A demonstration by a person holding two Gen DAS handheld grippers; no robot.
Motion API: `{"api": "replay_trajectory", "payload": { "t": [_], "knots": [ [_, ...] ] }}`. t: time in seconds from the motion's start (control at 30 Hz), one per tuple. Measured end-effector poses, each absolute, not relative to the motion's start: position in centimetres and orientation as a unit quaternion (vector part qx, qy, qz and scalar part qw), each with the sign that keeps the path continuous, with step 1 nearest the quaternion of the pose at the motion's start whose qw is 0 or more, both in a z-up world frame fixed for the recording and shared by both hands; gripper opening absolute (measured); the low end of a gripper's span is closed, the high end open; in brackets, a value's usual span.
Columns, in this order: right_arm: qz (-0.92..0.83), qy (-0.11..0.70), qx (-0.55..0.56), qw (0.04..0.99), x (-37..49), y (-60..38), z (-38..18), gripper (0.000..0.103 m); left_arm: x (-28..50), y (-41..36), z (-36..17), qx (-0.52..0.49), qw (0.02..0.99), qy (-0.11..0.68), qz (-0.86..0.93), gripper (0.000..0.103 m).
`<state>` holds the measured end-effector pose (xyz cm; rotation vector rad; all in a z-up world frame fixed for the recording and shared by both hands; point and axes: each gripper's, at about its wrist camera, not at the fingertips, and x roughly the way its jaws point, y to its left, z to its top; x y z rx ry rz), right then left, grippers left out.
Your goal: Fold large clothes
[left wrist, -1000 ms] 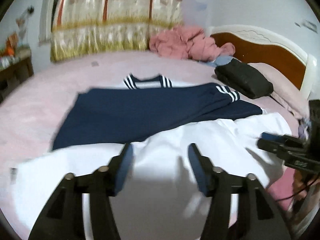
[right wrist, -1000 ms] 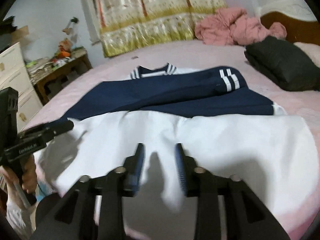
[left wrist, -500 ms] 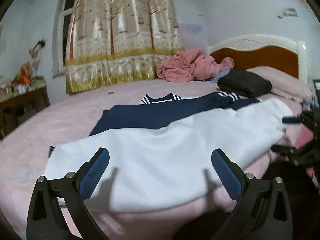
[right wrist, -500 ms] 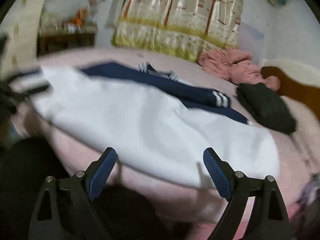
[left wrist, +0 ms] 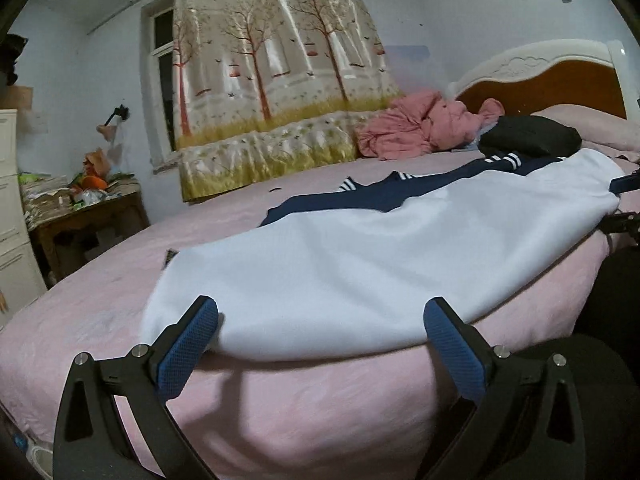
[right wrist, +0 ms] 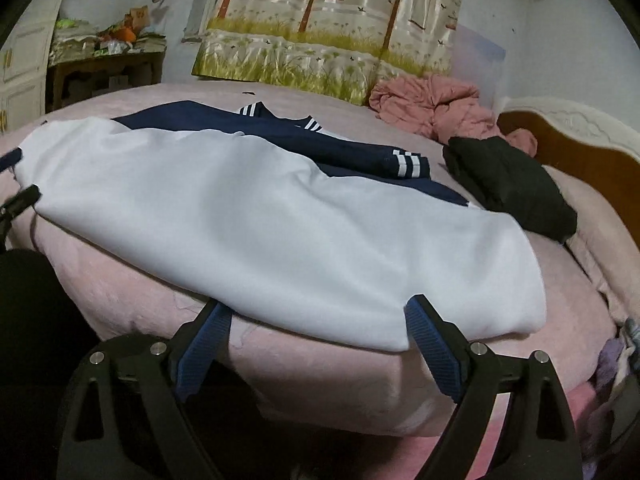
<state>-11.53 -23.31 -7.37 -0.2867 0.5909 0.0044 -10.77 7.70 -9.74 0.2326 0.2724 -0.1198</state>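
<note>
A large white garment point(left wrist: 360, 264) with a navy top part and white-striped cuffs point(left wrist: 360, 200) lies spread on the pink bed point(left wrist: 120, 320); its hem reaches the near edge. My left gripper point(left wrist: 320, 312) is open wide at that edge, near the hem's left end, and the pads do not press the cloth. My right gripper point(right wrist: 318, 308) is open wide at the hem's right end point(right wrist: 400, 320), its fingertips just under the edge of the cloth point(right wrist: 280, 220). Each gripper also shows at the side of the other's view: the right gripper point(left wrist: 622, 202), the left gripper point(right wrist: 16, 178).
A crumpled pink cloth point(left wrist: 420, 132) and a black pillow point(left wrist: 528, 140) lie near the headboard point(left wrist: 560, 76). A cluttered wooden side table point(left wrist: 80, 216) and white drawers point(left wrist: 12, 220) stand left of the bed. A tree-print curtain point(left wrist: 272, 100) hangs behind.
Both grippers have opened from narrow to wide. They have drawn back and down from above the white cloth to the bed's near edge, and moved apart toward the hem's two ends.
</note>
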Motion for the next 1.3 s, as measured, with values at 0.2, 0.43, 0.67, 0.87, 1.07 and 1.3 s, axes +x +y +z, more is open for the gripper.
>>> {"api": "replay_trajectory", "payload": {
  "t": [0.2,0.43,0.67,0.87,1.07,1.3],
  "knots": [
    [-0.039,0.289,-0.166,0.942,-11.6,-24.9,-7.2,0.09,-11.5,8.3,-11.0,0.179,0.975,0.122,-0.056,0.102],
    [-0.043,0.272,-0.145,0.95,-10.7,-27.1,-7.6,0.093,-10.2,6.2,-11.2,0.238,0.967,0.072,-0.059,0.102],
    [-0.059,0.219,-0.191,0.955,-10.3,-26.2,-7.4,0.093,-9.3,6.0,-11.3,0.231,0.967,0.079,-0.073,0.091],
    [-0.058,0.195,-0.202,0.958,-11.2,-25.8,-7.8,0.059,-8.8,6.6,-10.7,0.237,0.965,0.083,-0.07,0.037],
    [-0.016,0.209,-0.116,0.971,-9.6,-27.4,-4.0,0.021,-6.0,8.3,-4.0,0.127,0.971,0.165,-0.117,0.03],
    [0.024,0.27,-0.057,0.961,-2.2,-28.4,2.6,0.021,5.8,8.6,2.8,0.063,0.931,0.335,-0.129,0.029]
  ]
}}
